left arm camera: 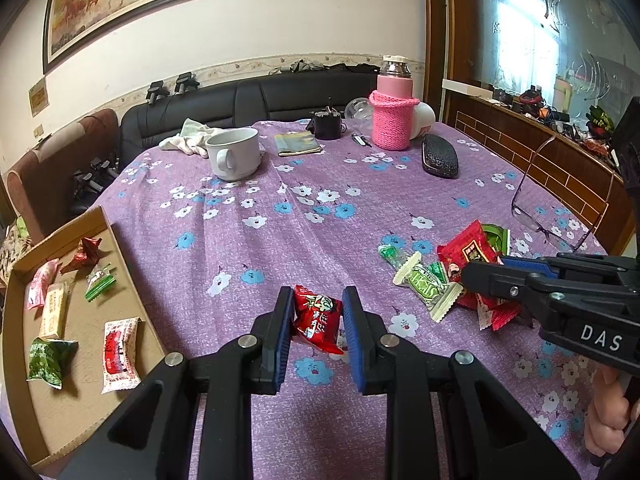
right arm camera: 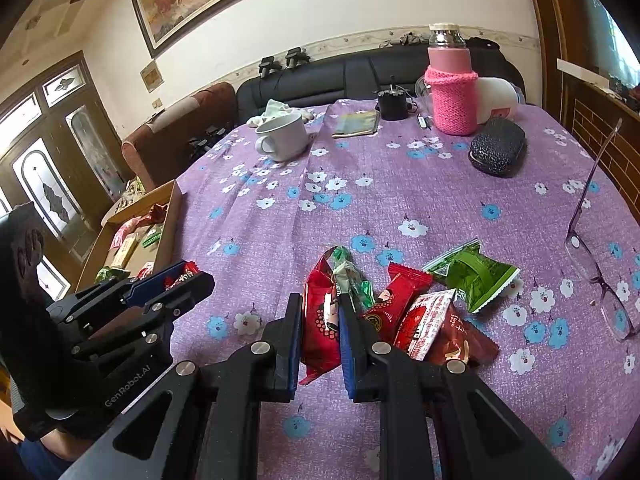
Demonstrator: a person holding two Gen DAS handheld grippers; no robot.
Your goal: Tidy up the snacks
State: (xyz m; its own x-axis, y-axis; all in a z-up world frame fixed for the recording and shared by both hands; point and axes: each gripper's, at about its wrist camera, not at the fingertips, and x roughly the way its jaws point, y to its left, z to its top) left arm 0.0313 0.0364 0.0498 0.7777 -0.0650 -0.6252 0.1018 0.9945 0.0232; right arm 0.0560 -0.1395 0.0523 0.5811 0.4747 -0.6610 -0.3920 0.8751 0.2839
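The purple flowered tablecloth (left arm camera: 320, 208) lies under everything, with my cardboard tray (left arm camera: 80, 412) of sorted snacks at its left edge and the loose snack pile (right arm camera: 424, 304) near the right. My left gripper (left arm camera: 316, 316) pinches a small red candy packet (left arm camera: 318, 318) above the cloth beside the tray. My right gripper (right arm camera: 320, 320) is clamped on a long red snack packet (right arm camera: 320, 320) at the pile's left side.
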